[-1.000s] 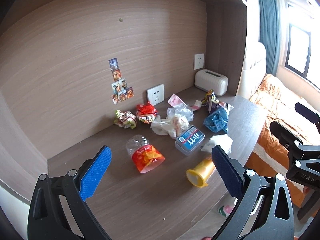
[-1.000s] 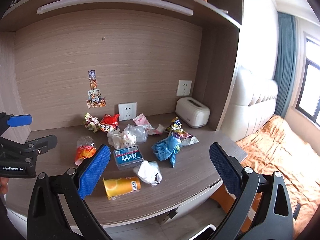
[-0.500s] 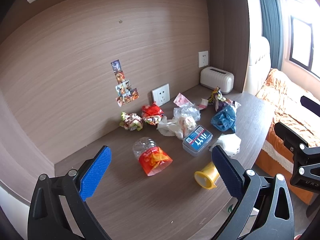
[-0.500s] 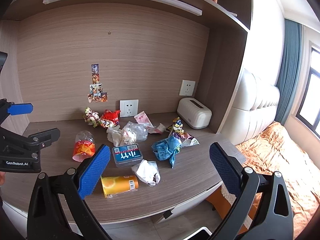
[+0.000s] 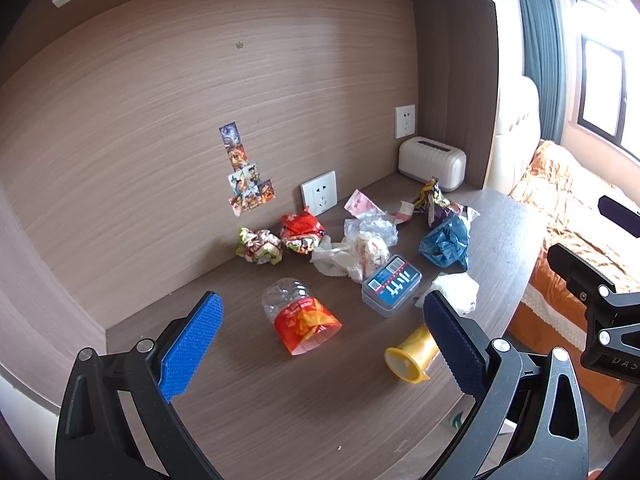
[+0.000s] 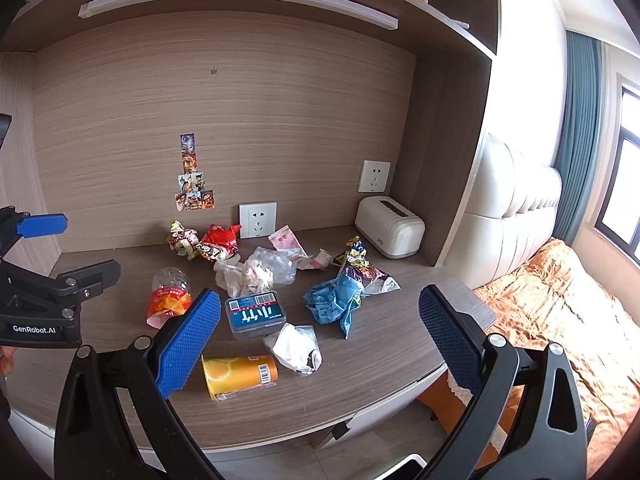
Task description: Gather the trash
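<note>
Both tools hang above the counter (image 6: pixel 120 412), empty. The left tool (image 5: pixel 320 344) has its jaws spread wide over the near left side; the right tool (image 6: pixel 320 340) is just as wide over the front edge. Neither touches anything.

The trash lies scattered across the middle of the counter, nothing collected yet by the look of it. Nearest the left tool is a crushed bottle (image 5: pixel 300 316) with a red-orange label: light, springy, slick plastic. It is best pinched across the flattened label part, where it cannot roll. At the front lies a yellow cup (image 6: pixel 239 373) on its side; thin-walled and likely to roll, so a grip across the body near the rim seems safest. Beside it sits a white wad (image 6: pixel 295 345), soft and weightless, easy to take anywhere. The blue-topped box (image 6: pixel 256 314) is stiff and flat; its short sides give the firmest hold. The blue bag (image 6: pixel 334 302), clear bags (image 6: pixel 260 268) and foil wrappers (image 6: pixel 200 240) by the wall are crinkly and slippery, best grabbed at a bunched fold. No bin shows clearly.
</note>
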